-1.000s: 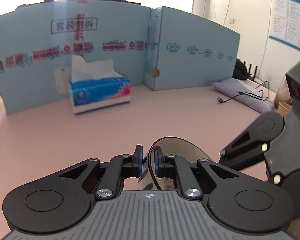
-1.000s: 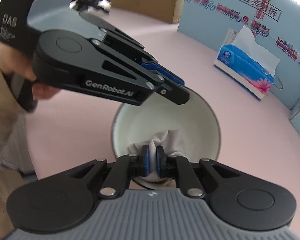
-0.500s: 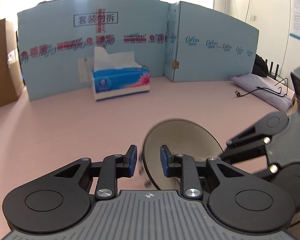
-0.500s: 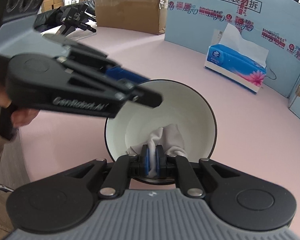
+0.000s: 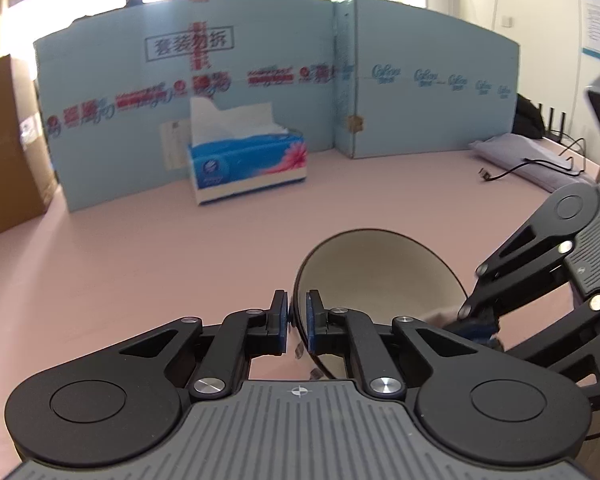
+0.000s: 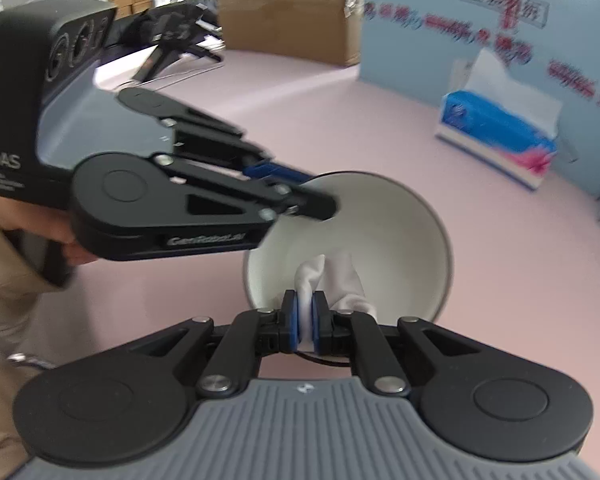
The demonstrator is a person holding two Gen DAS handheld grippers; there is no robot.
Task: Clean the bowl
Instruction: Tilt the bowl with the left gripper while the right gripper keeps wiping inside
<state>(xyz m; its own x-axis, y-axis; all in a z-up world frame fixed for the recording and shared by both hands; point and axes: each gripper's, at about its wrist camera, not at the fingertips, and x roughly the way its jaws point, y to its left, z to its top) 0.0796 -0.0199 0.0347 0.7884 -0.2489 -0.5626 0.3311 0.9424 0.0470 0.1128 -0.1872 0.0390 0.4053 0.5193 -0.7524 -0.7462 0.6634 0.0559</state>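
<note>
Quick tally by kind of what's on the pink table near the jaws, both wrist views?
Bowl: 1
White tissue held in the bowl: 1
Tissue box: 1
Handheld grippers: 2, left gripper and right gripper
Total: 5

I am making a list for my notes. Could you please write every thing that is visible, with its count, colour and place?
bowl: one, white inside with dark rim, tilted above the pink table, rim between the left jaws
tissue: one, white, inside the bowl, pinched by the right jaws
tissue box: one, blue and white, on the table before the blue panels
blue panels: two, printed, upright at the back
cardboard box: one, brown, beside the panels
table: one, pink
cable: one, black, far right on the table
left gripper: one, black, shut on the bowl rim
right gripper: one, black, shut on the tissue
hand: one, holding the left gripper
</note>
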